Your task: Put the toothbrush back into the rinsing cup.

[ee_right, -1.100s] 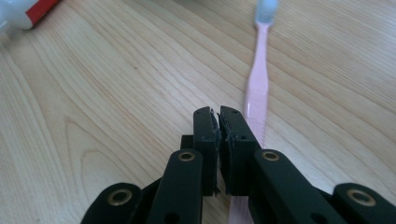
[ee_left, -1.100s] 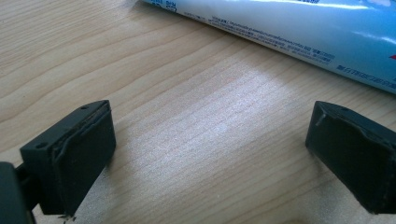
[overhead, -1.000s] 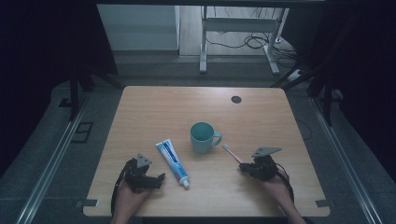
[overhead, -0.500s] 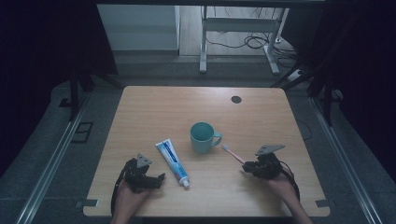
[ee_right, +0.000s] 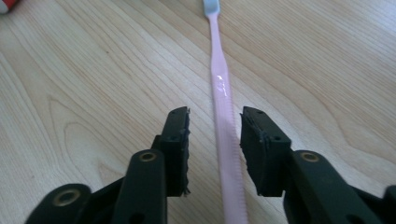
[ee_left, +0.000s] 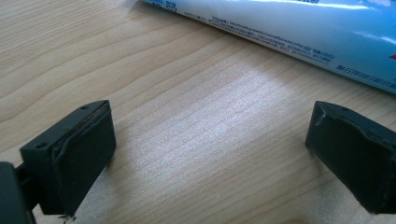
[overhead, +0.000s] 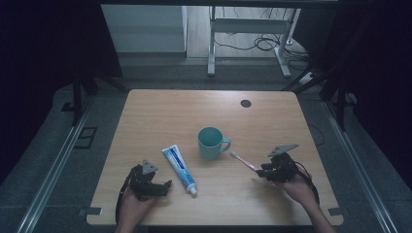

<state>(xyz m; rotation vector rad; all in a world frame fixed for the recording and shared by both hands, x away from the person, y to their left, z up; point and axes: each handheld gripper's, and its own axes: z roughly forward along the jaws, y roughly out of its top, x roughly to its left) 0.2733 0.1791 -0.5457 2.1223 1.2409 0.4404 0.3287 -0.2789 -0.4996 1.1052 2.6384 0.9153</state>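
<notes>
1. Lying flat on the wooden table point(overhead: 145, 111), the pink toothbrush point(ee_right: 223, 116) runs straight between the jaws of the right gripper point(ee_right: 215, 135); its head points to the mug point(overhead: 211, 142) and its handle end sits at the gripper.
2. The right jaws stand a little apart on either side of the handle, pads clear of it, nothing clamped. They have just been opening.
3. In the high view the right gripper point(overhead: 266, 170) sits near the front right part of the table, the toothbrush point(overhead: 244, 161) just right of the mug's handle.
4. The toothpaste tube point(overhead: 179, 168) lies slantwise left of the mug, cap toward the front edge.
5. The left gripper point(overhead: 165, 186) rests at the front left with jaws wide apart and bare wood between them; the tube point(ee_left: 299, 32) lies just beyond the tips, not touched.
6. Table: light wood grain, with a small dark round hole point(overhead: 246, 103) near the far right corner.
7. Room: dim, grey floor, metal rails on both sides, a white desk frame point(overhead: 243, 34) and cables behind.
8. Free space: the far half of the table is bare wood, and the grippers sit close to the front edge.
9. Against the earlier frames: the right gripper sits slightly farther back from the mug and its jaws are wider; the left gripper, tube and mug are unchanged.
</notes>
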